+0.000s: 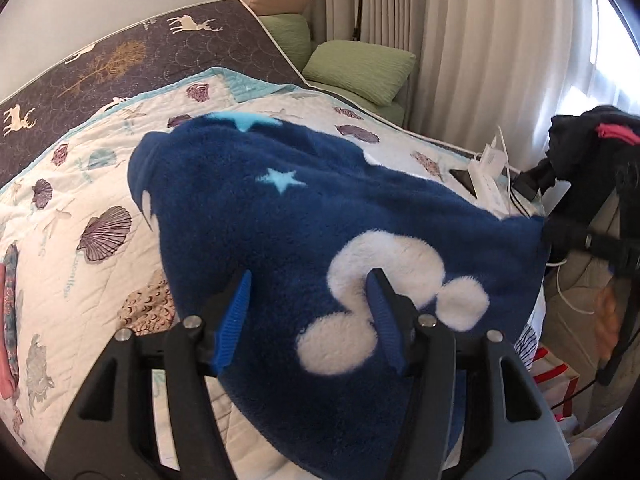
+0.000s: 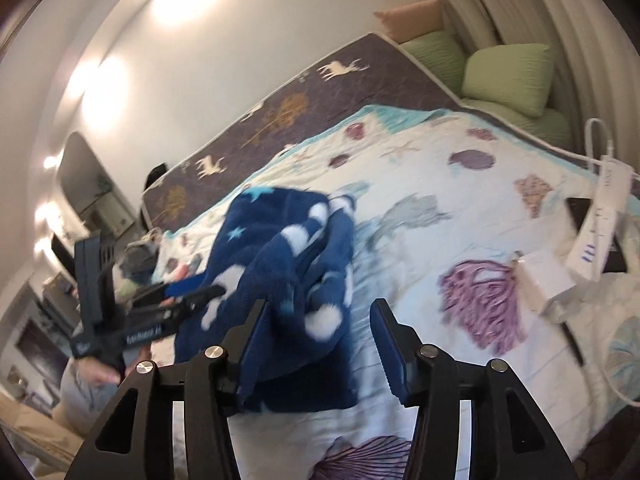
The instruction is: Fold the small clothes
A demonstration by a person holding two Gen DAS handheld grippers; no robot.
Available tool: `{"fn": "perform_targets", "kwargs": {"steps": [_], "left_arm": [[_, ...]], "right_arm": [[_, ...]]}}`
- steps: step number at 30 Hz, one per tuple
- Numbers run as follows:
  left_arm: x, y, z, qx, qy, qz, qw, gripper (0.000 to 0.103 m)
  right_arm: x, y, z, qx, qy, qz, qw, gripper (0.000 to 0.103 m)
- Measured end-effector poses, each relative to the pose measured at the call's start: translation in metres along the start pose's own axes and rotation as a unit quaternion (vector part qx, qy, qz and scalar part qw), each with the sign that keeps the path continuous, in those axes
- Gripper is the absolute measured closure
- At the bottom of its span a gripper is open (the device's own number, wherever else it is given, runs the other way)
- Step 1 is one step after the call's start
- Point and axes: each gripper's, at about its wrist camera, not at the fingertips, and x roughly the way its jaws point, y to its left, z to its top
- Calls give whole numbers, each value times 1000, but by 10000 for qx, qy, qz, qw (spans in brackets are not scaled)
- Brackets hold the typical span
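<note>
A dark blue fleece garment (image 1: 280, 216) with white blobs and pale blue stars lies on the shell-print quilt (image 1: 72, 264). In the right wrist view the same fleece (image 2: 280, 272) is bunched in a loose heap. My left gripper (image 1: 310, 300) is open just above it, and fleece fills the view between its blue pads without being pinched. The right gripper (image 2: 320, 320) is open too, its left finger close beside the heap and bare quilt under the gap. The left gripper (image 2: 208, 290) shows at the heap's left edge, and the right gripper (image 1: 554, 238) at the fleece's right corner.
A white power strip (image 2: 600, 216), a white box (image 2: 548, 280) and a dark flat device (image 2: 580, 208) lie on the quilt's right side. Green pillows (image 1: 360, 68) and curtains stand behind. Folded clothes (image 1: 8, 320) lie at the left edge. A dark deer-print mat (image 1: 120, 60) lies beyond the quilt.
</note>
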Motion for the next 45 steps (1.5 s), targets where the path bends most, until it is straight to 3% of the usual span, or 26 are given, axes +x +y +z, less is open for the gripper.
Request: {"fn": "perform_targets", "kwargs": {"steps": [3, 6, 8, 9, 10, 13, 16, 21, 25, 30, 32, 34, 36, 41, 45], "left_arm": [[2, -2, -4, 57, -24, 18, 10000, 43], [1, -4, -5, 119, -30, 42, 9999, 43], [1, -7, -5, 199, -27, 76, 9998, 43], [2, -8, -5, 229, -28, 96, 9997, 43], [2, -9, -5, 266, -24, 136, 9996, 43], [9, -16, -11, 437, 3, 78, 9990, 41], [11, -25, -19, 633, -206, 296, 9973, 40], [-8, -19, -12, 438, -168, 341, 9983, 41], [-42, -22, -17, 489, -427, 173, 9977, 41], [-37, -29, -34, 585, -151, 137, 9981, 45], [-29, -28, -39, 498, -72, 107, 9987, 45], [-18, -26, -43, 417, 70, 30, 9991, 45], [-7, -25, -49, 448, 158, -35, 9989, 45], [-8, -28, -53, 556, 61, -36, 9984, 45], [-24, -24, -41, 486, -31, -118, 9987, 45]], "right_arm": [[-2, -10, 5, 254, -108, -40, 9996, 51], [7, -6, 8, 285, -44, 272, 9992, 51], [18, 4, 7, 94, 62, 417, 9991, 56], [25, 9, 5, 14, 156, 447, 9989, 60], [36, 12, 1, 3, 333, 429, 9985, 73], [78, -8, -21, 662, 1137, 82, 9913, 77], [77, -30, -37, 1296, 1051, 336, 9854, 78], [60, -12, -27, 681, 945, 229, 9929, 77], [35, 6, -6, 313, 531, 289, 9977, 75], [33, 22, 16, 346, 205, 843, 9956, 74], [44, 33, 16, 202, 327, 936, 9949, 74], [65, 39, 8, 1, 765, 642, 9950, 75], [98, 25, -11, 124, 1243, 318, 9917, 85], [94, -19, -22, 1149, 1146, 998, 9817, 100], [82, -4, -9, 777, 1131, 817, 9872, 98]]}}
